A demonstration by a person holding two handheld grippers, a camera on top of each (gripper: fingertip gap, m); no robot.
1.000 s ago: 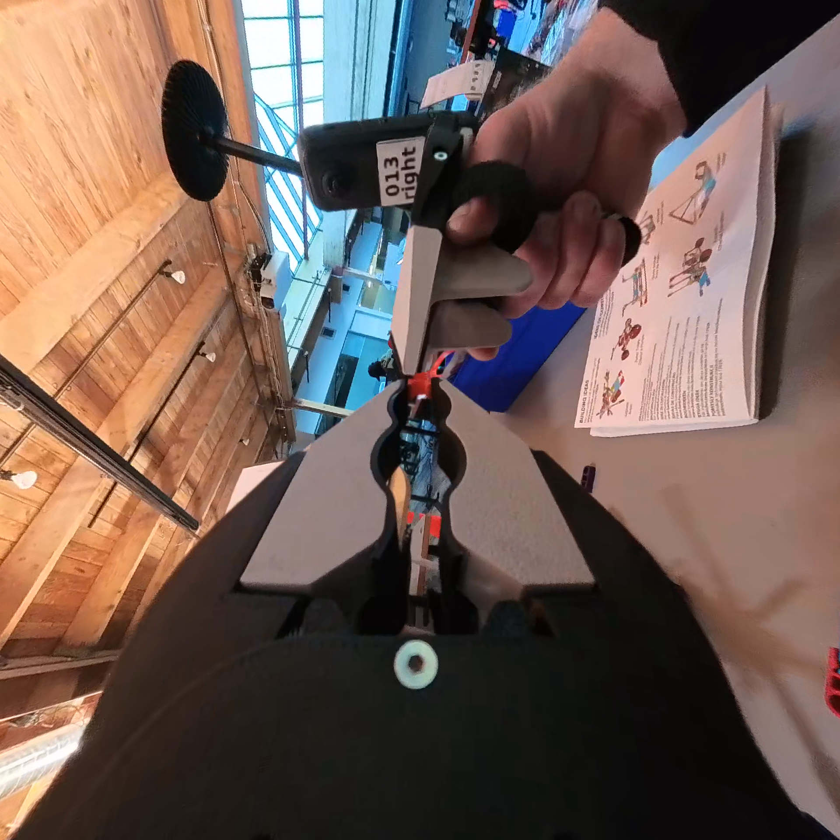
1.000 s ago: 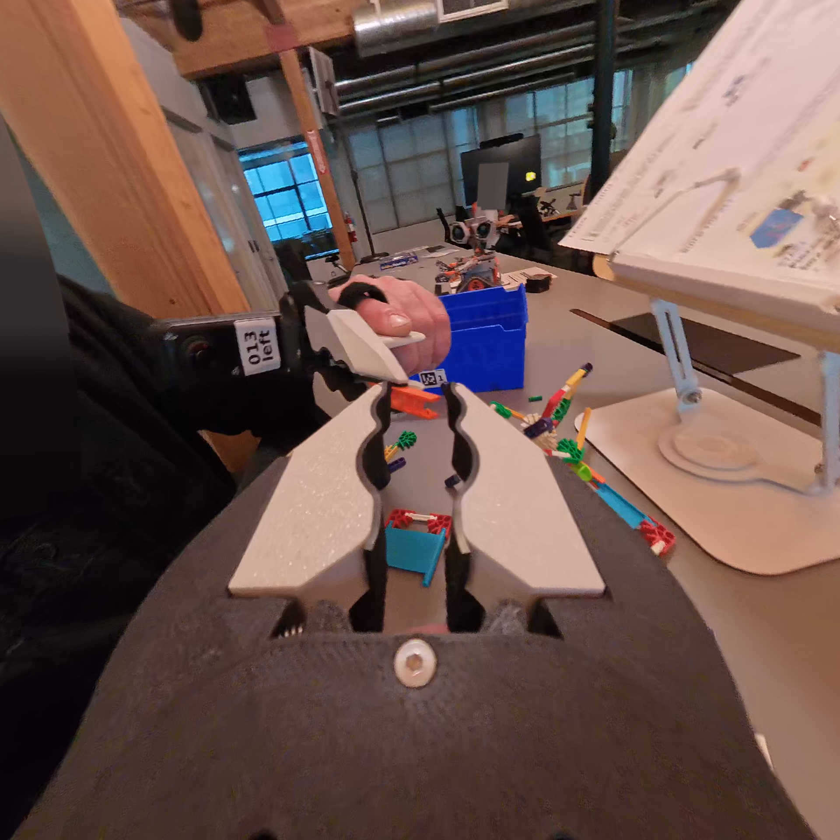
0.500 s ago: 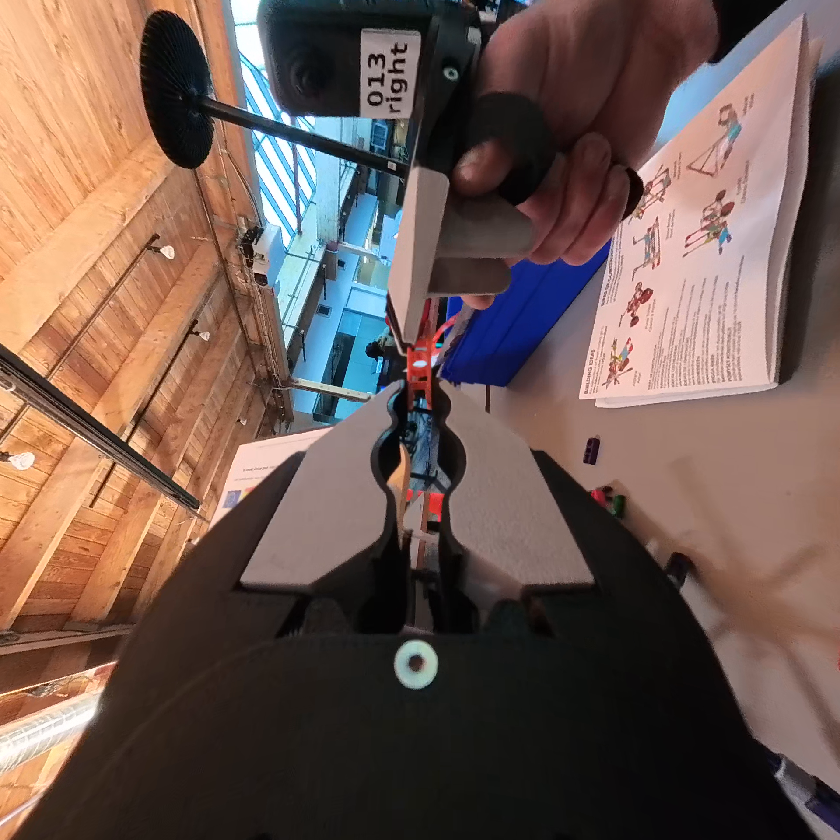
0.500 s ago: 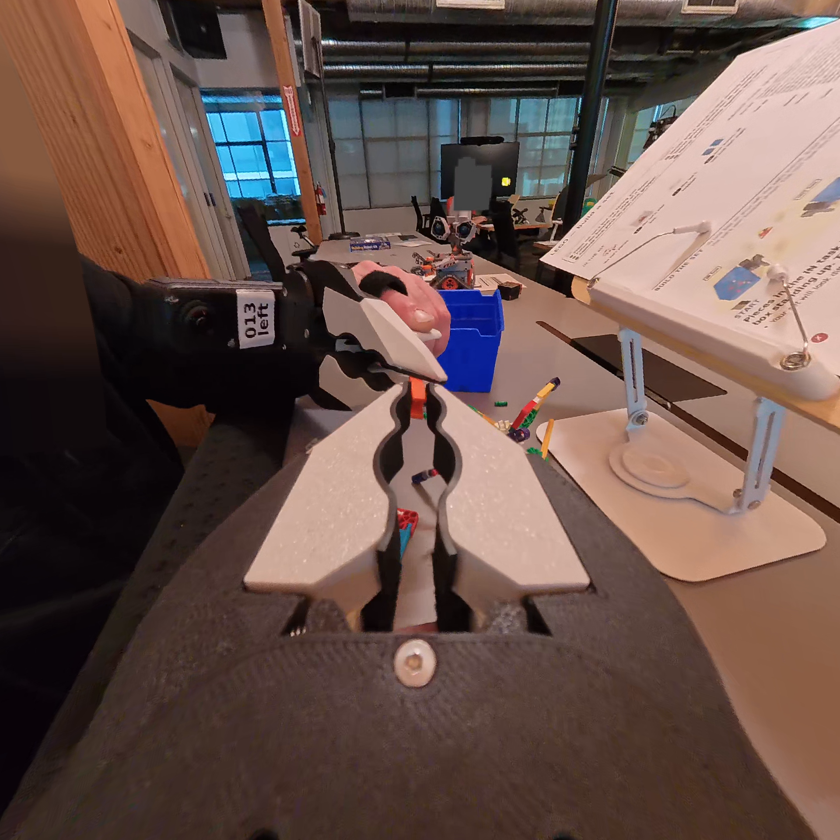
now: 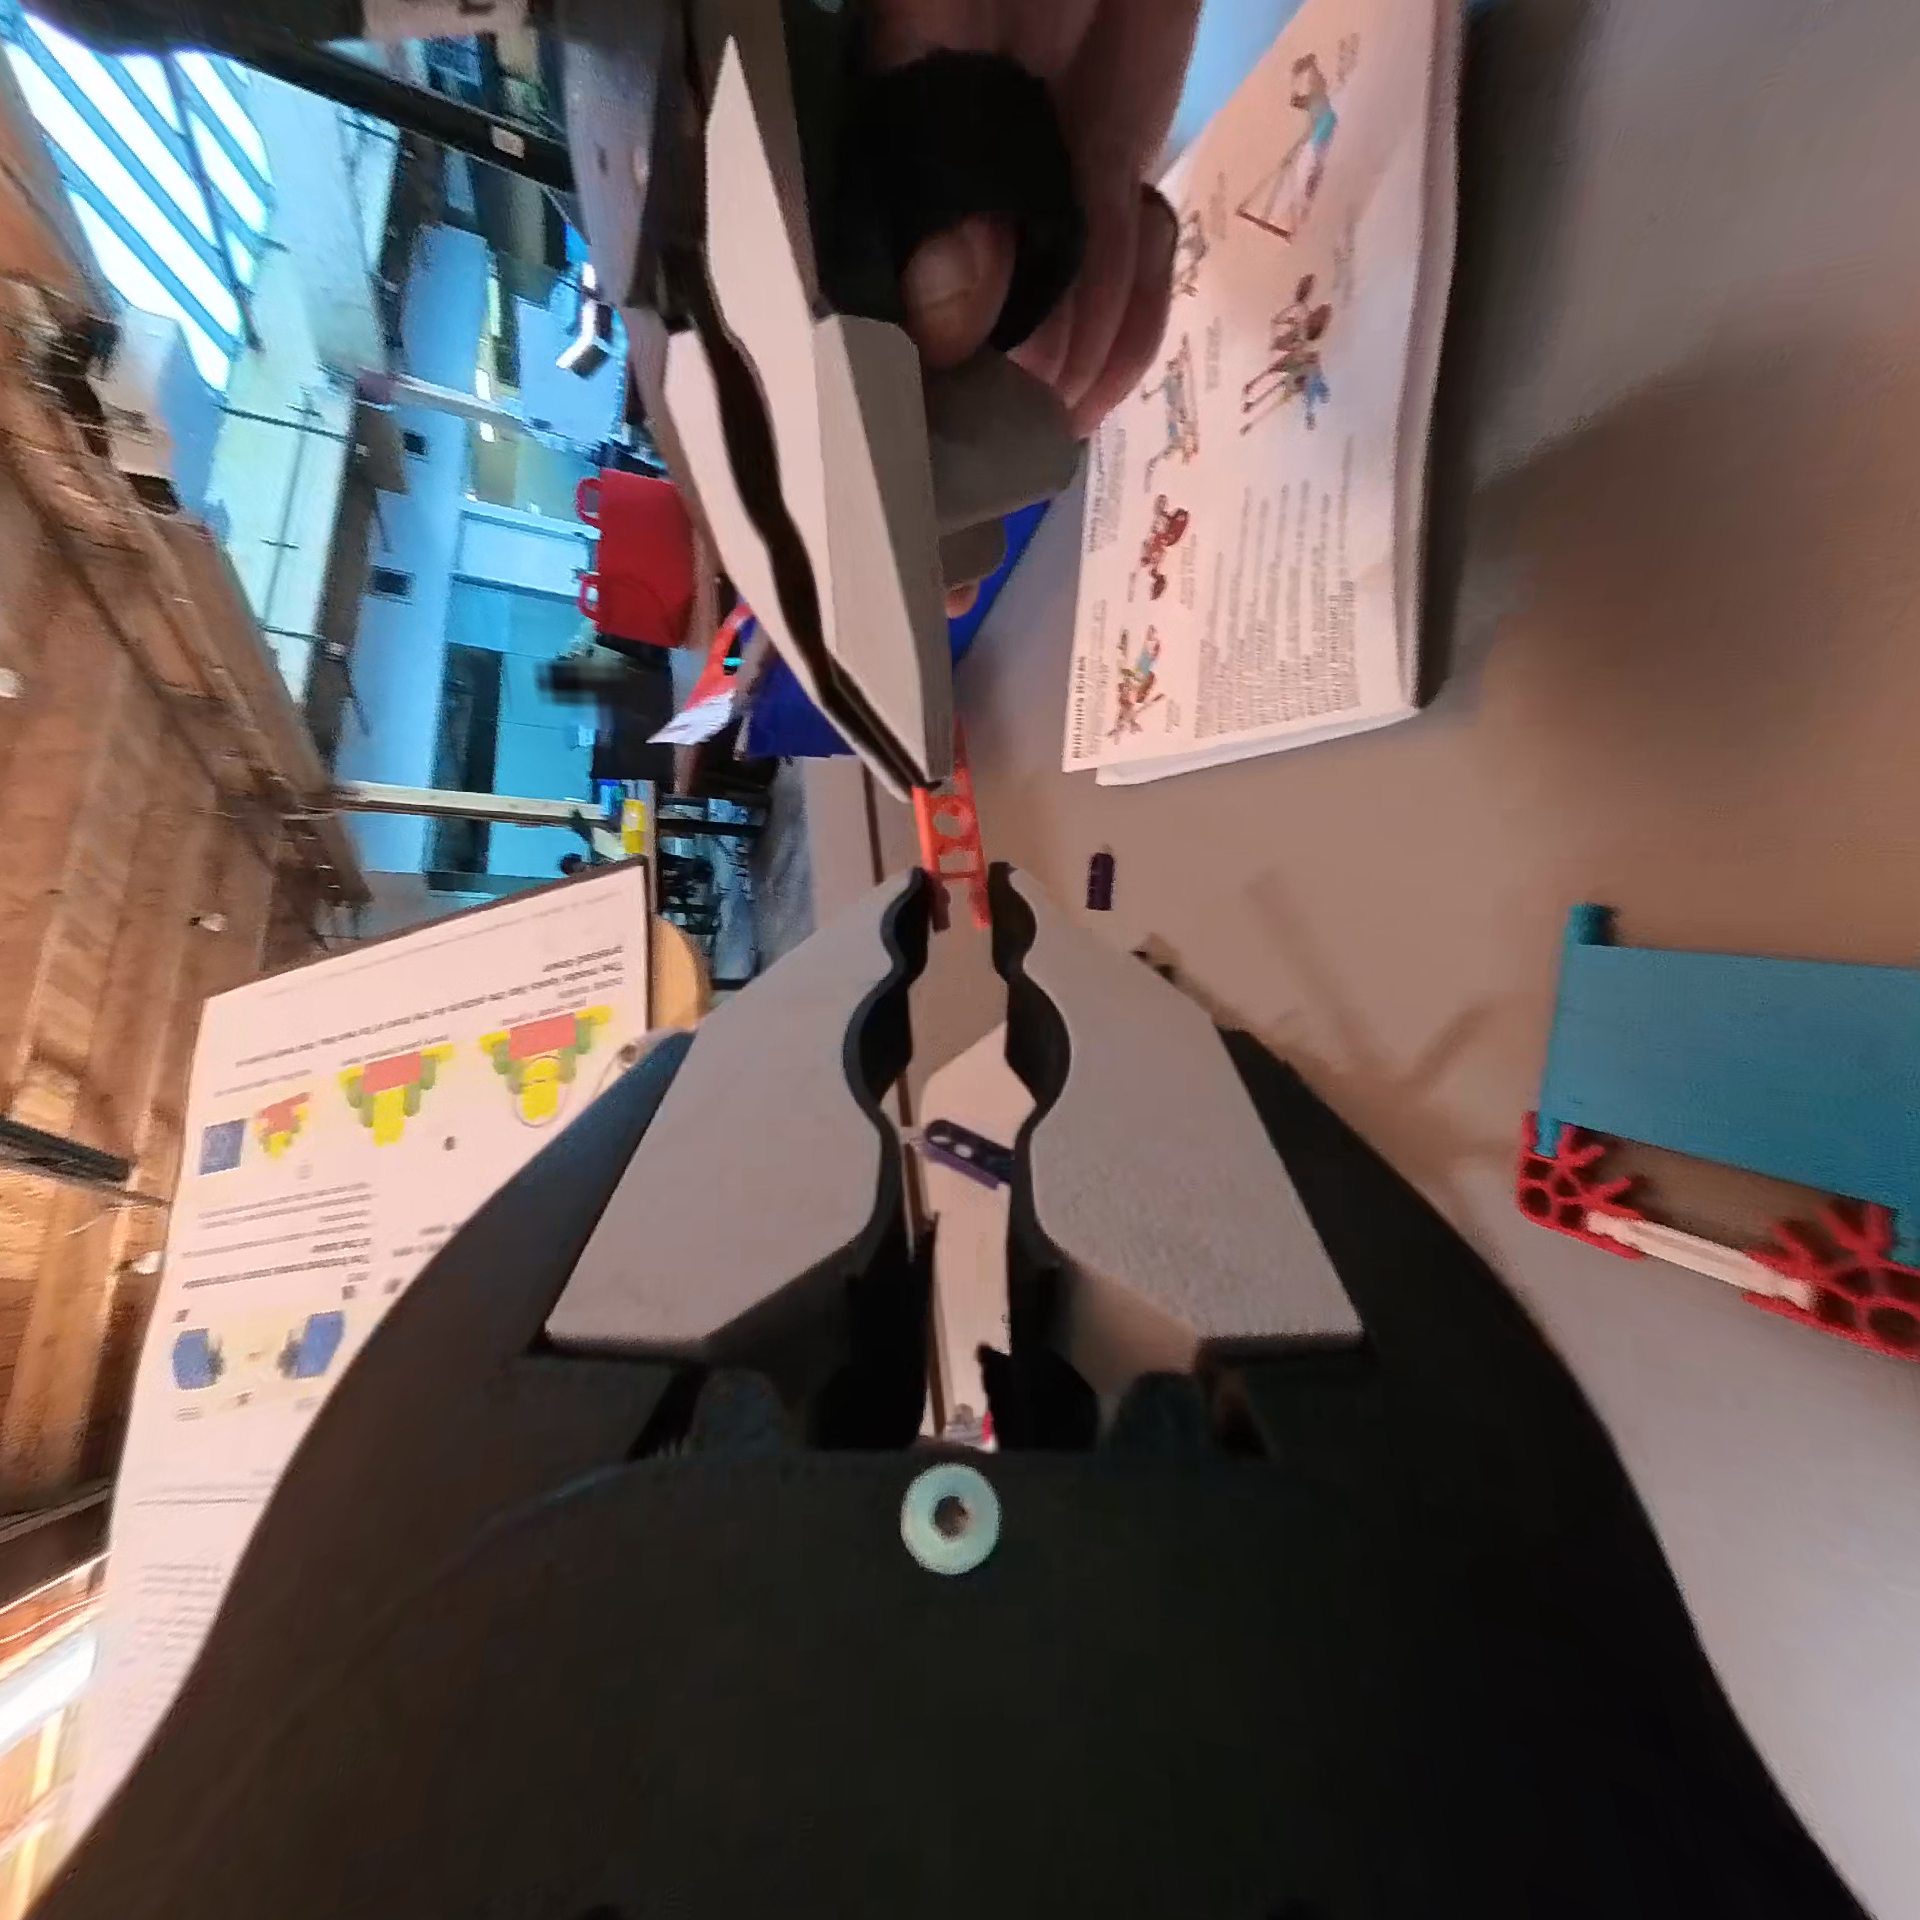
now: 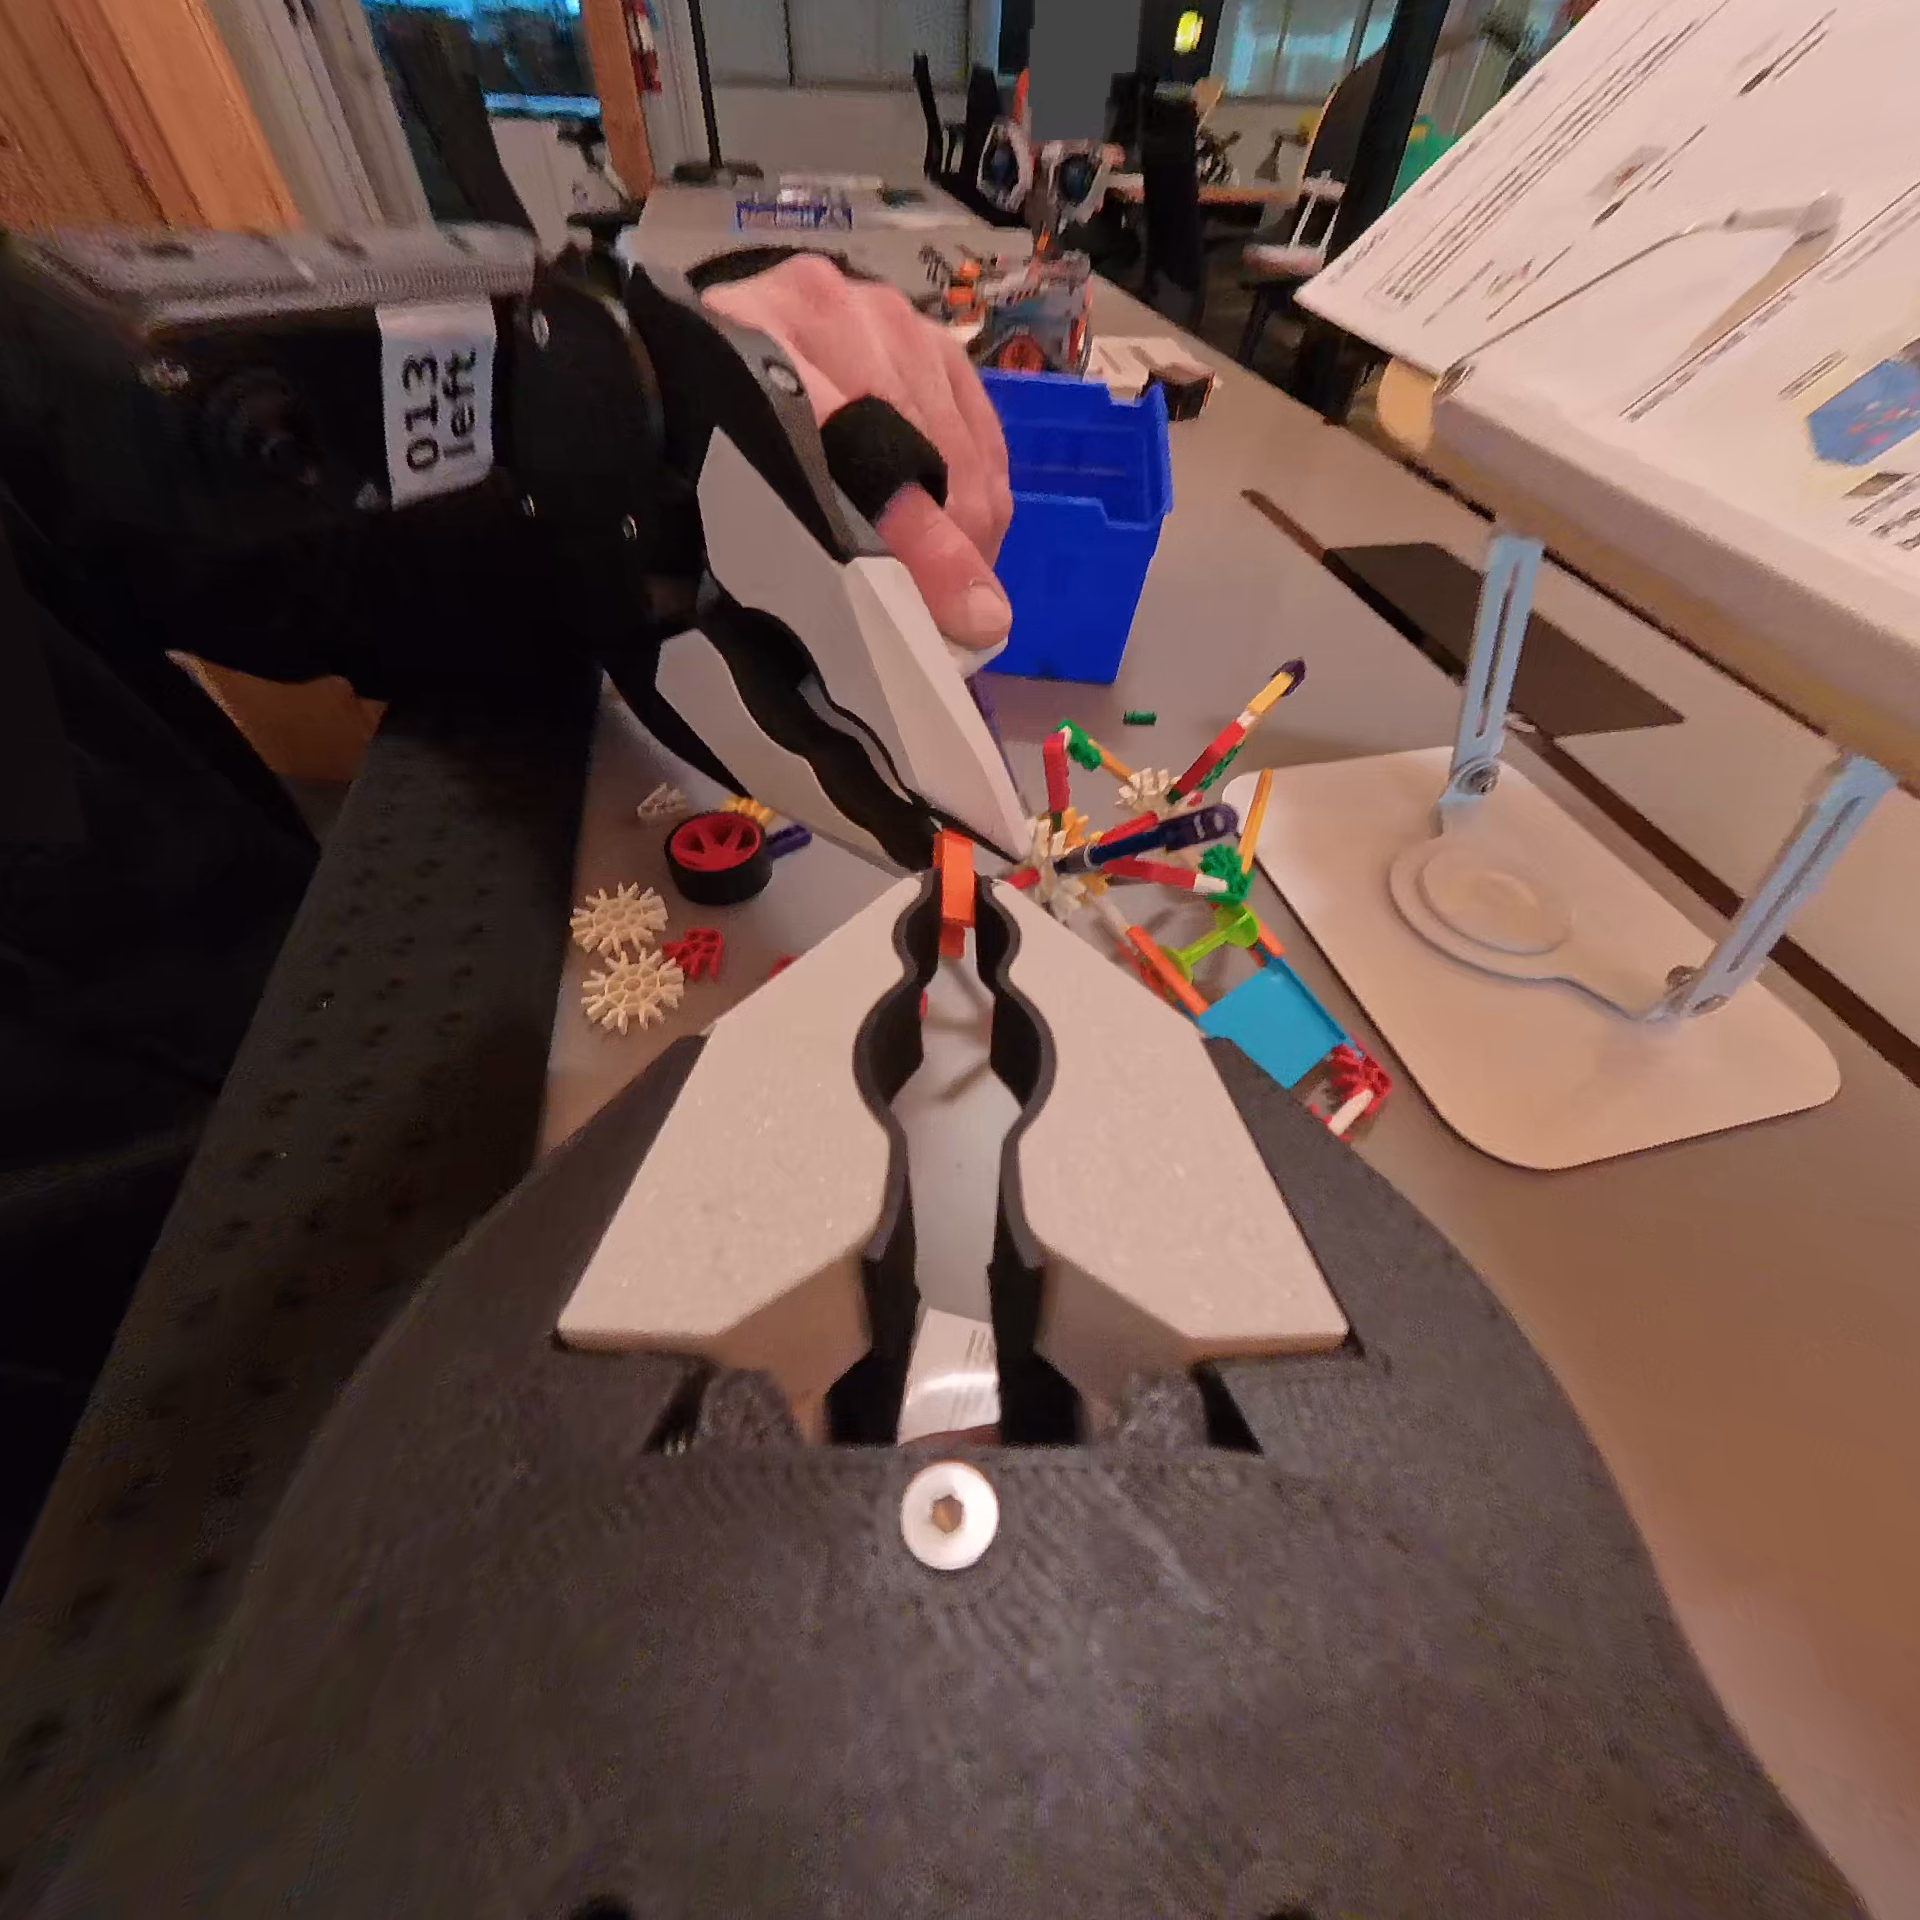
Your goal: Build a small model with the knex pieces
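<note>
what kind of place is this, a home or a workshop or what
Probably a shared workshop or maker lab. Long grey tables run back past a blue parts bin and small toy robots, and loose plastic building-toy pieces lie beside an instruction sheet on a stand.

Grey table [image 6: 1299, 644] carries a blue bin [image 6: 1070, 540], white stand base [image 6: 1538, 966], open booklet [image 5: 1278, 416], scattered toy rods [image 6: 1153, 831], a small black-and-red wheel [image 6: 719, 857], cream snowflake connectors [image 6: 623, 951] and a blue panel [image 5: 1735, 1060].
</note>
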